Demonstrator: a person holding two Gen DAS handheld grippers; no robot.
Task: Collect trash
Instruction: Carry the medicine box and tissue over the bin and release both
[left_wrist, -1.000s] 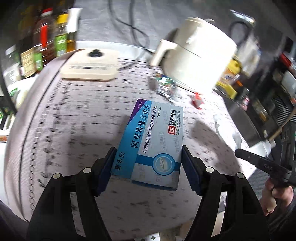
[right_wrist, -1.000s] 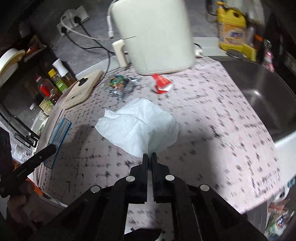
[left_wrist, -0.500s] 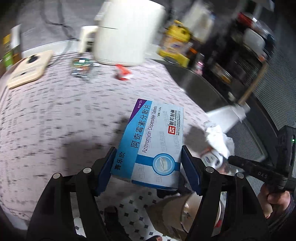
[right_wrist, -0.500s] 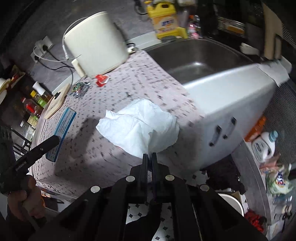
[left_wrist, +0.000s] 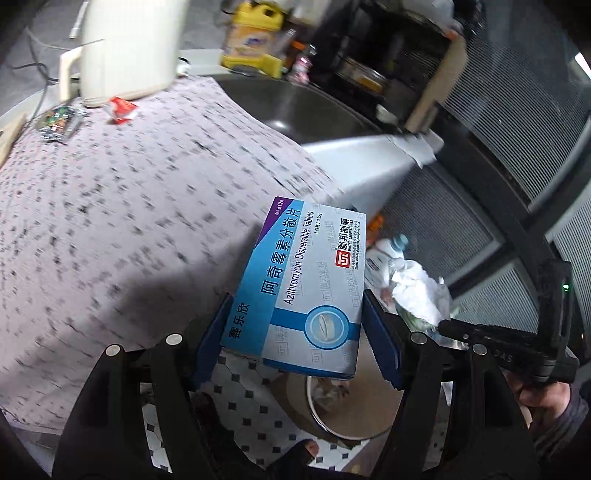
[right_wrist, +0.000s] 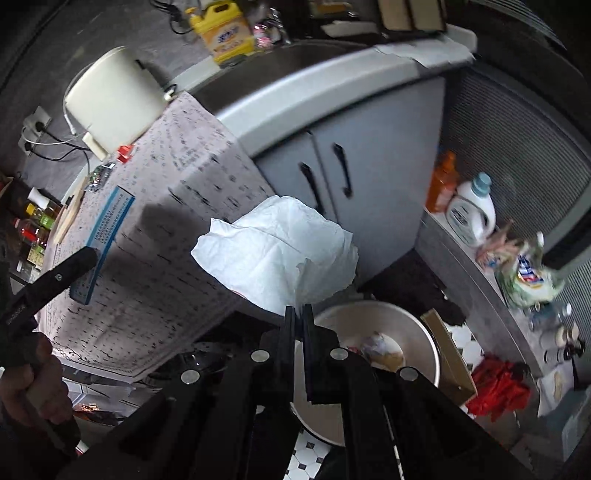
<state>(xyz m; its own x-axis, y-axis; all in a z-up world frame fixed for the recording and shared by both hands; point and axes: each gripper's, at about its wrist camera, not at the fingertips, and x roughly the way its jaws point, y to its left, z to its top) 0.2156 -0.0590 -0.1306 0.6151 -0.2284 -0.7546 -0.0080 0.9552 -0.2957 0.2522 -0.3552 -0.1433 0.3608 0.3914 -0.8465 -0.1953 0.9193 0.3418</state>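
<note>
My left gripper (left_wrist: 295, 328) is shut on a blue and white medicine box (left_wrist: 306, 288), held in the air past the counter's edge, above a round white trash bin (left_wrist: 332, 417) on the floor. My right gripper (right_wrist: 299, 314) is shut on a crumpled white tissue (right_wrist: 280, 251) and holds it above the same bin (right_wrist: 373, 350), which has some rubbish inside. The tissue (left_wrist: 417, 291) and right gripper also show in the left wrist view. The medicine box (right_wrist: 105, 236) shows at the left of the right wrist view.
A red wrapper (left_wrist: 120, 109) and a colourful packet (left_wrist: 59, 122) lie on the patterned counter (left_wrist: 110, 206) near a cream appliance (left_wrist: 125, 48). A sink (left_wrist: 310, 114), grey cupboard doors (right_wrist: 332, 177), detergent bottles (right_wrist: 469, 210) and a cardboard piece (right_wrist: 450, 354) are around.
Both grippers have swung right, off the counter, carrying the box and the tissue. They now hang over the bin on the tiled floor.
</note>
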